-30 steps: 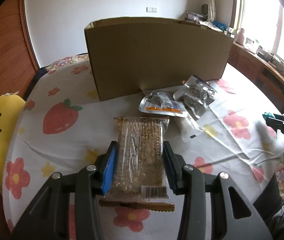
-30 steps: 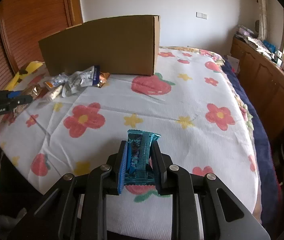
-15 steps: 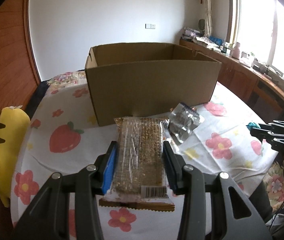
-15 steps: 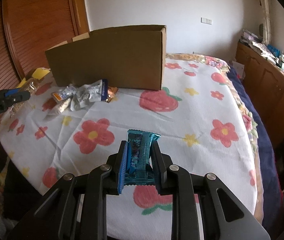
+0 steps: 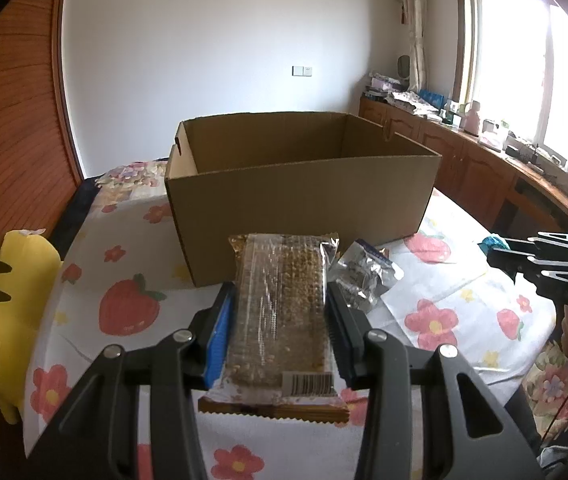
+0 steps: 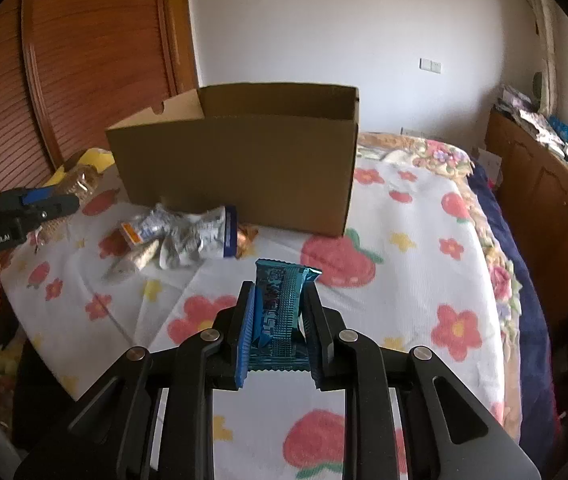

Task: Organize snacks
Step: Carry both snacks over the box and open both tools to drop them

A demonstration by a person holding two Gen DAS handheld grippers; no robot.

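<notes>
The grain bar [image 5: 281,312] in clear wrap sits between the fingers of the left tool [image 5: 281,320], gripped firmly, above the bed [image 5: 83,248]. The blue snack pack [image 6: 279,312] is clamped in the right tool [image 6: 277,332] — also lifted. Ahead of both tools stands the open cardboard box [image 5: 304,196]; silver snack packets [image 6: 187,236] lie against its near wall.

The left gripper [image 5: 281,312] is clamping a clear-wrapped brown grain bar [image 5: 281,312], facing an open brown cardboard box [image 5: 300,196] just ahead.
</notes>
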